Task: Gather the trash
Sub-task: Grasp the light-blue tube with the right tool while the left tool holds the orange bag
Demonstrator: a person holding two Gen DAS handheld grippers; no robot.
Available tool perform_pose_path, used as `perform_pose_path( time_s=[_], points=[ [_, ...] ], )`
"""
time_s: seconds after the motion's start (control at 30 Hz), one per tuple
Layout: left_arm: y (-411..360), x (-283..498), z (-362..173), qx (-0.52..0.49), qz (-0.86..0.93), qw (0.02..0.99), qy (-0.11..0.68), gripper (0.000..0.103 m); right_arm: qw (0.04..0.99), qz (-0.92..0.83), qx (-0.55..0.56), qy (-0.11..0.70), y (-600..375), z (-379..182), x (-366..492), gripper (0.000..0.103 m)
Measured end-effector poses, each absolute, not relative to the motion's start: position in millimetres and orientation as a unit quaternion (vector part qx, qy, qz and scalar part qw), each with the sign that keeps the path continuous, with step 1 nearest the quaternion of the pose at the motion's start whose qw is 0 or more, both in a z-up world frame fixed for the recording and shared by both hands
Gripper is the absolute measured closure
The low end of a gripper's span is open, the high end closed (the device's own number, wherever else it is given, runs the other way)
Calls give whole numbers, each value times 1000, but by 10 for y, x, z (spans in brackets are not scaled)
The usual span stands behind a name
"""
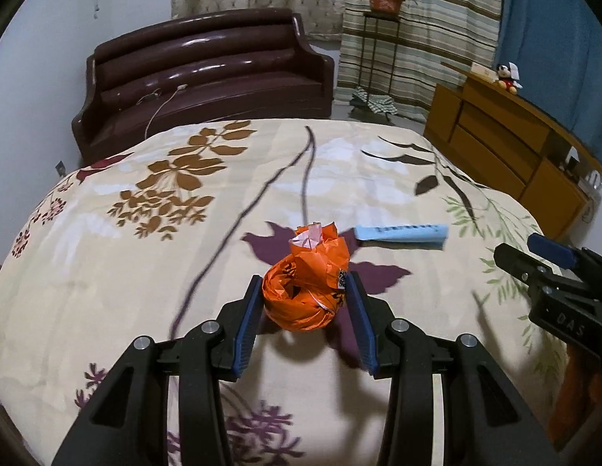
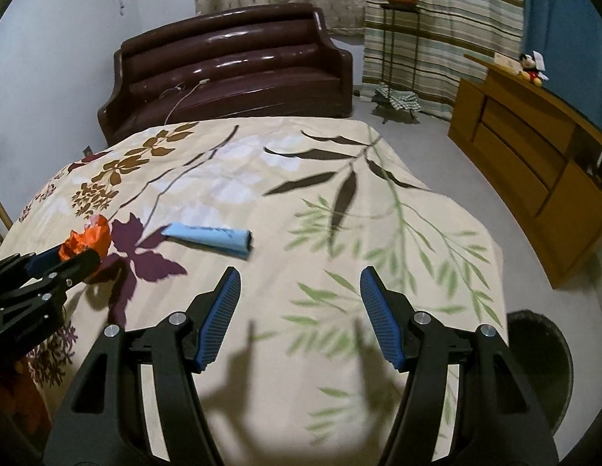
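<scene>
The left gripper (image 1: 302, 287) is clamping the orange wrapper (image 1: 306, 291) just above the bed (image 1: 106, 272); right gripper (image 2: 299, 283) is hanging apart (empty). Probably keep squeezing firmly toward the bin (image 2: 541, 365).

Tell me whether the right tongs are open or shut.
Open: the right tongs stand wide apart over the bedspread, nothing between them.

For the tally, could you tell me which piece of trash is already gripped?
The orange wrapper, clamped in the left hand-held gripper; the blue paper lies free.
</scene>
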State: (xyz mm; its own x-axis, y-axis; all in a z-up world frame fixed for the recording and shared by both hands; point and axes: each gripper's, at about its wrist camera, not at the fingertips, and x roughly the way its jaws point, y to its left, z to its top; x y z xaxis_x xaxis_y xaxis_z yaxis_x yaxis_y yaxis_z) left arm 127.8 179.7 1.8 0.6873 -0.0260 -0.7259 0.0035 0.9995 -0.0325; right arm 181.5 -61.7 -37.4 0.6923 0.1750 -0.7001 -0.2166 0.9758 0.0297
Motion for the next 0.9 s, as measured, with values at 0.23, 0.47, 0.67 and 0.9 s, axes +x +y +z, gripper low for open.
perform_pose_path(
  time_s=[0.23, 0.47, 0.67, 0.9],
  points=[
    [2129, 1303, -2, -25, 13, 918, 397, 60, 913, 126, -46, 385, -333, -417, 1996, 40],
    [2323, 1339, -52, -38, 22, 914, 403, 60, 907, 145, -53, 393, -89, -448, 2249, 40],
    [2390, 1378, -83, -44, 23, 913, 405, 60, 901, 158, -64, 400, 65, -506, 2395, 40],
    [2441, 1376, -102, -49, 25, 912, 408, 60, 888, 179, -66, 419, 138, -597, 2311, 40]
  ],
)
